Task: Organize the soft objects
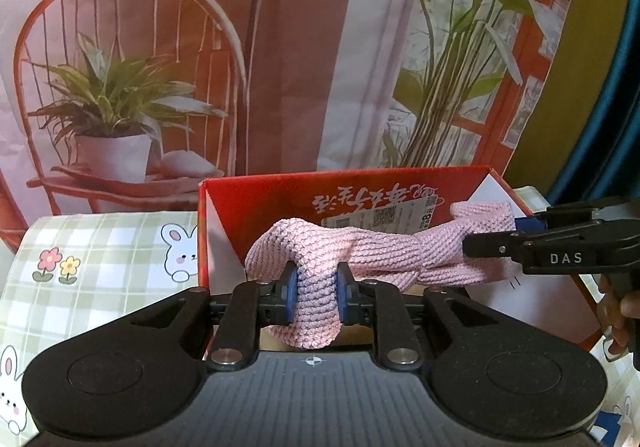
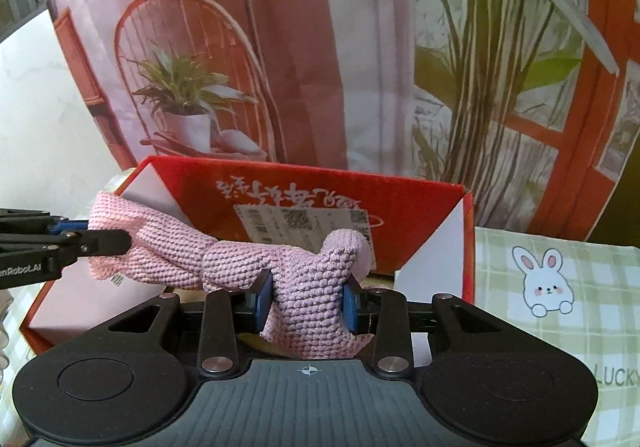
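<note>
Left wrist view
- Your left gripper (image 1: pixel 316 289): its 2 blue pads press into one end of the pink knitted cloth (image 1: pixel 360 251), so it is clenched on that end.
- Cloth: stretched in the air just in front of the red box (image 1: pixel 400 183), over its open side, running to the right.
- Your right gripper (image 1: pixel 516 235): enters from the right, pinching the cloth's far end, with your hand (image 1: pixel 618 311) below it.
- Tablecloth (image 1: pixel 100 247): green check with rabbits, left of the red box.

Right wrist view
- Your right gripper (image 2: pixel 308 303): both pads squeeze a bunched end of the cloth (image 2: pixel 240 259).
- Your left gripper (image 2: pixel 96 233): grips the other end, at the red box's (image 2: pixel 400 191) left corner.
- Backdrop (image 2: pixel 360 67): printed chair and plants, behind the red box.
</note>
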Action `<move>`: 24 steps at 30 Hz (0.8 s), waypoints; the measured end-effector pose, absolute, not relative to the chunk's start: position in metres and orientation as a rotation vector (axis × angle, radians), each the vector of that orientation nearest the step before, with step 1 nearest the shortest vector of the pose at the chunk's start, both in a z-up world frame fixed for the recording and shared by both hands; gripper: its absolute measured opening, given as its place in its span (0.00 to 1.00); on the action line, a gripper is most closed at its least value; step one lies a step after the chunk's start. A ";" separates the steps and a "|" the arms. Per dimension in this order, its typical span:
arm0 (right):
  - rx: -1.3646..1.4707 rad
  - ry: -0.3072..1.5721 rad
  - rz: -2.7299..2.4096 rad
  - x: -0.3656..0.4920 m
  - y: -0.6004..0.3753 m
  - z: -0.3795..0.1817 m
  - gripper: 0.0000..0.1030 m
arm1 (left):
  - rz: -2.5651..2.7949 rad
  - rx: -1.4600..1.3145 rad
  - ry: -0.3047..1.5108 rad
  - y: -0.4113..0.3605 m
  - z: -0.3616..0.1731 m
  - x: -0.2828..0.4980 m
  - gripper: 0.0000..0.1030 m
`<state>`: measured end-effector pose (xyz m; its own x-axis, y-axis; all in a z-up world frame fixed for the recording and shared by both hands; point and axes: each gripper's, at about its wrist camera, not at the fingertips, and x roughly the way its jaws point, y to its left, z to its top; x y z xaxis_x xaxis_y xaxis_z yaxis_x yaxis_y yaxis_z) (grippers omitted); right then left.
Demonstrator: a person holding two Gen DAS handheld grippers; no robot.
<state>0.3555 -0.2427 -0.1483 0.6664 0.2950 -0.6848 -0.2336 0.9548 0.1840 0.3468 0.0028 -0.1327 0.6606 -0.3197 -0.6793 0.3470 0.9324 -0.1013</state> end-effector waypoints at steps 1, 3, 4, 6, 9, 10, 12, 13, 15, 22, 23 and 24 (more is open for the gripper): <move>0.077 0.784 0.290 0.356 -0.242 -0.148 0.32 | -0.373 0.045 0.756 0.002 -0.133 0.348 0.25; 0.061 0.770 0.271 0.357 -0.241 -0.148 0.33 | -0.358 0.063 0.742 -0.001 -0.133 0.348 0.42; 0.053 0.767 0.261 0.357 -0.240 -0.147 0.34 | -0.352 0.066 0.734 -0.001 -0.132 0.348 0.45; 0.042 0.765 0.245 0.358 -0.239 -0.147 0.43 | -0.343 0.069 0.722 -0.001 -0.131 0.347 0.50; 0.035 0.759 0.230 0.356 -0.241 -0.145 0.47 | -0.337 0.077 0.716 0.002 -0.129 0.345 0.50; 0.037 0.758 0.229 0.355 -0.242 -0.145 0.47 | -0.333 0.078 0.713 0.002 -0.128 0.343 0.50; 0.039 0.755 0.230 0.351 -0.243 -0.142 0.54 | -0.325 0.079 0.709 0.005 -0.125 0.339 0.50; 0.039 0.751 0.228 0.349 -0.244 -0.141 0.54 | -0.322 0.074 0.703 0.006 -0.123 0.337 0.51; 0.052 0.742 0.226 0.343 -0.247 -0.136 0.57 | -0.322 0.070 0.696 0.008 -0.119 0.331 0.54; 0.088 0.662 0.233 0.306 -0.253 -0.119 0.85 | -0.323 0.074 0.639 0.012 -0.098 0.292 0.66; 0.100 0.644 0.240 0.298 -0.254 -0.116 0.90 | -0.321 0.076 0.628 0.013 -0.094 0.284 0.68; 0.112 0.627 0.251 0.291 -0.255 -0.113 0.94 | -0.317 0.080 0.618 0.013 -0.091 0.277 0.71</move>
